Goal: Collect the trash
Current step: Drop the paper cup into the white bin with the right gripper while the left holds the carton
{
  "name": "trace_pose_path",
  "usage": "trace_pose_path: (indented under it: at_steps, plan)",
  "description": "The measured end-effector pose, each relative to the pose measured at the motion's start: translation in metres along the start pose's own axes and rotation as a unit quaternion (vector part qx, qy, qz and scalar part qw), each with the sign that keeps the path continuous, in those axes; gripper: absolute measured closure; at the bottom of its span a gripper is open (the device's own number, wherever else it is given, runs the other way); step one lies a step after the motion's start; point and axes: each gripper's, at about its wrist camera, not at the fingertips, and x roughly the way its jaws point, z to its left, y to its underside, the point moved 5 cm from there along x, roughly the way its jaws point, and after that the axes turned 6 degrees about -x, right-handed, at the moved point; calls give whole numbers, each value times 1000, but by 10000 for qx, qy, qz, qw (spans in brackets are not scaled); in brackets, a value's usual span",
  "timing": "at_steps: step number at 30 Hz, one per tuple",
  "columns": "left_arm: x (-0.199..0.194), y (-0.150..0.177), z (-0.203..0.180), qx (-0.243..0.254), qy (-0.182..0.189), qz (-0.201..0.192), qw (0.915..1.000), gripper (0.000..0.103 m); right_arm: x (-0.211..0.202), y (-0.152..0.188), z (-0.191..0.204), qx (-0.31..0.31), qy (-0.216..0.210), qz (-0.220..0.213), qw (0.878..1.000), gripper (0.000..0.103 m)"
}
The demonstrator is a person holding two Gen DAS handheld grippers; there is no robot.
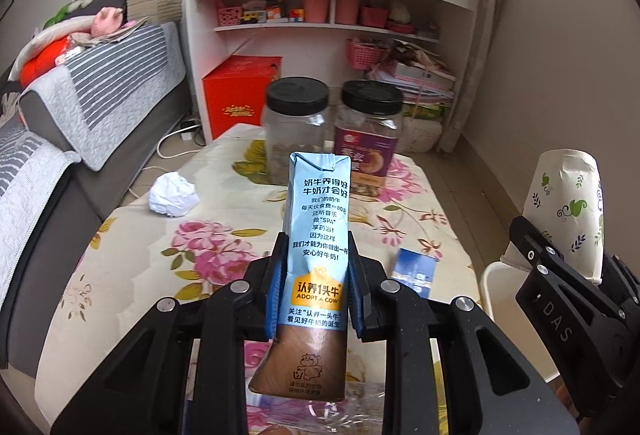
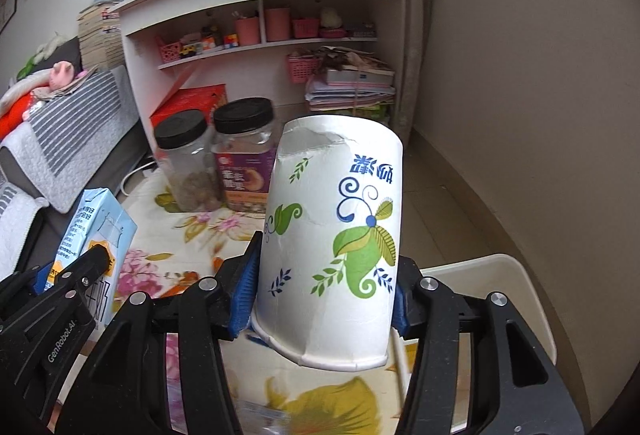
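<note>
My left gripper (image 1: 316, 275) is shut on a light blue milk carton (image 1: 318, 219) and holds it upright above the floral table (image 1: 132, 255). My right gripper (image 2: 324, 295) is shut on an upside-down paper cup (image 2: 332, 235) with green leaf print, held above the table's right edge. The cup (image 1: 568, 211) also shows at the right of the left wrist view. The carton (image 2: 94, 231) shows at the left of the right wrist view. A crumpled white paper ball (image 1: 174, 194) lies on the table's left side. A small blue packet (image 1: 416, 271) lies on the table near its right edge.
Two black-lidded plastic jars (image 1: 298, 127) (image 1: 370, 131) stand at the table's far end. A white bin (image 2: 500, 275) sits below the right gripper beside the table. A sofa (image 1: 80, 107) runs along the left. A white shelf unit (image 1: 320, 7) and a red box (image 1: 236, 95) stand behind.
</note>
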Motion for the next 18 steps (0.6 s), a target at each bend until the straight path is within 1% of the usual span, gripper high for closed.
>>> trace_pose_path:
  at_steps: [9,18]
  plan:
    - [0,7,-41,255,172,34,9995,77,-1,7,-56,226,353,106,9991,52]
    - [-5,23,-83,617,340,62,9975,77,4,19,-108,435,791,347,9953,50]
